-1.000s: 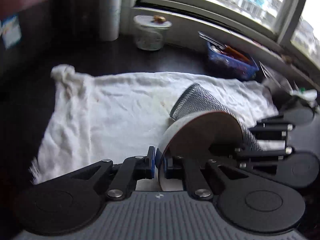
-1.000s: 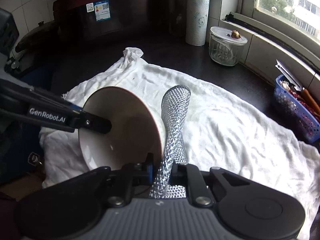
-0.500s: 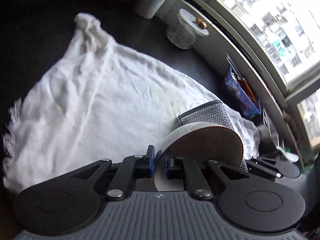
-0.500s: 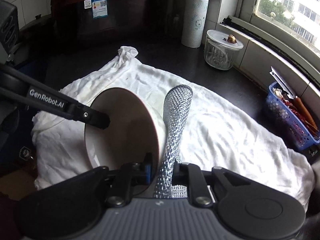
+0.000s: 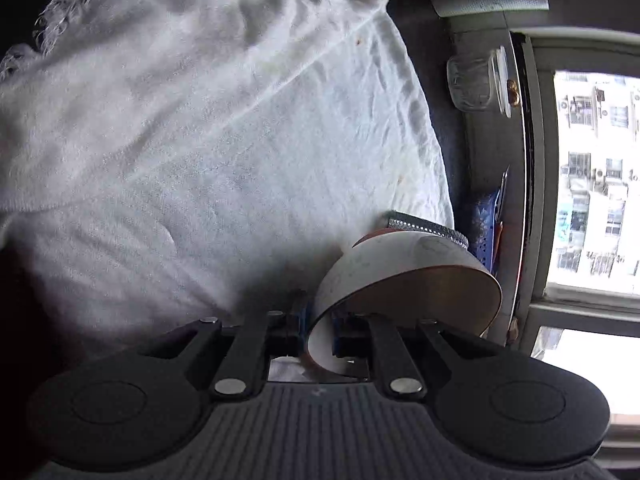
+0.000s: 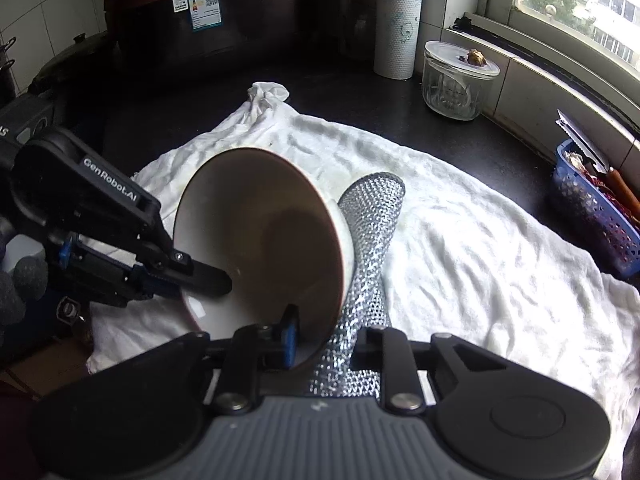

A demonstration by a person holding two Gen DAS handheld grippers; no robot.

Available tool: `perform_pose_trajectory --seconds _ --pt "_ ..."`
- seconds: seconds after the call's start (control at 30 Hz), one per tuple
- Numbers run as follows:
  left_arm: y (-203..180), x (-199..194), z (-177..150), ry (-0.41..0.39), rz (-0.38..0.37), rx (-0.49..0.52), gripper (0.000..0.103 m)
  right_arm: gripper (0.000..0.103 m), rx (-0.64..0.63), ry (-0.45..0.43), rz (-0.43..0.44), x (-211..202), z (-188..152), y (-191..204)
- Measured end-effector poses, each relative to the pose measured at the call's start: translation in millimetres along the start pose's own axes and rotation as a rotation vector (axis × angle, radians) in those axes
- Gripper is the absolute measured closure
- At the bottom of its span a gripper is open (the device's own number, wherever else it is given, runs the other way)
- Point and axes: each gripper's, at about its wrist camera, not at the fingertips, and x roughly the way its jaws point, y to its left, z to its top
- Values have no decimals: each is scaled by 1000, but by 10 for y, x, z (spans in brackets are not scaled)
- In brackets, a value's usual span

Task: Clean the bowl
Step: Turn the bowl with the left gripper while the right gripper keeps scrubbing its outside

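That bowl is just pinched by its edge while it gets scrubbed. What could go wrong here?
The left gripper holds the bowl only by its rim, tilted on edge, so a push from the scrubber in the right gripper might twist it loose. The towel below would probably soften a fall. A roll could reach the jar or basket.
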Motion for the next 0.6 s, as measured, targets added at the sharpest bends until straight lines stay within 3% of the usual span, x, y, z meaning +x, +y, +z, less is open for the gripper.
perform_pose_trajectory --seconds 0.1,0.17,0.2,0.27,0.4,0.47,0.6 --pt "-340 -54 -26 -57 122 285 92 88 22 -12 10 -19 3 -54" --pt "-656 -95 -118 -122 247 568 92 90 28 -21 6 -41 9 -67" --pt "-721 -107 -163 -139 272 640 92 91 25 -26 2 -55 15 -64" --pt "-943 -108 -349 -202 348 893 92 91 14 -31 -4 -81 40 -51" --pt "-1153 -81 -564 -243 369 1147 96 93 -50 -51 -50 -172 94 -1" --pt "-1150 -83 -537 -243 349 1134 95 94 -86 -51 -71 -224 132 24" --pt "-997 -176 -288 -208 249 897 92 93 -82 -45 -56 -226 146 -23"
